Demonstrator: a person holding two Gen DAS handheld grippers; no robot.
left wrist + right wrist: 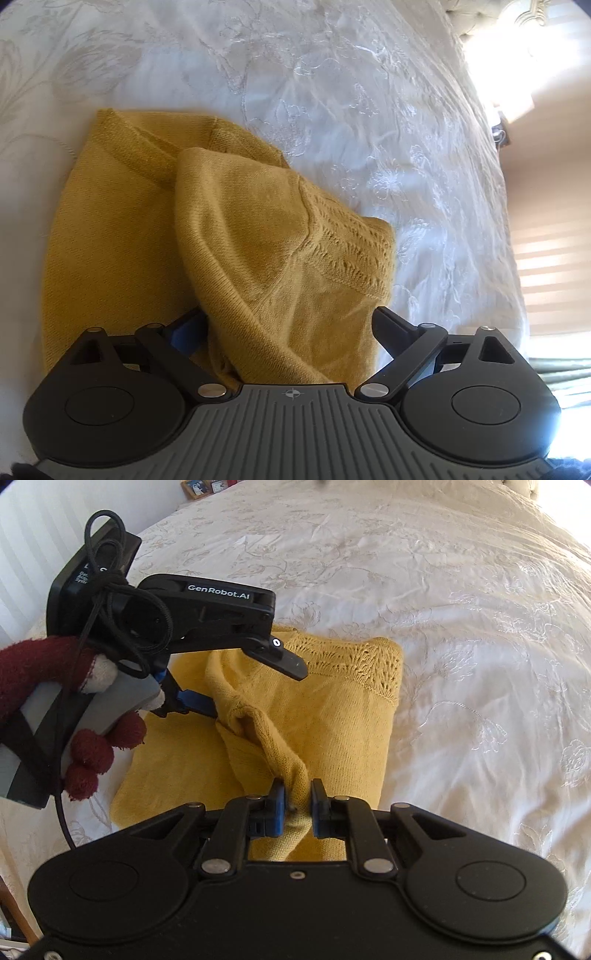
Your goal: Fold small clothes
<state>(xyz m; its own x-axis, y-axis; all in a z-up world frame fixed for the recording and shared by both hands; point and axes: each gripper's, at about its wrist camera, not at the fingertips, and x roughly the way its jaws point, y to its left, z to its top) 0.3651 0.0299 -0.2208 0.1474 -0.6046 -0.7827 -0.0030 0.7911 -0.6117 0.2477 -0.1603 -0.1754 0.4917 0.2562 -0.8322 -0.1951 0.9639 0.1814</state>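
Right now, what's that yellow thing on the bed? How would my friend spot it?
Look at the big white bedspread with stitched flowers. On it lies a mustard-yellow knitted sweater, partly folded. It is the only yellow thing there, with a lacy holey band along one edge, and the right gripper pinches a fold.

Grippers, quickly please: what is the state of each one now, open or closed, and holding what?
Left gripper: open, its fingers apart around a fold of the yellow sweater.
Right gripper: closed on a bunched part of the yellow sweater.
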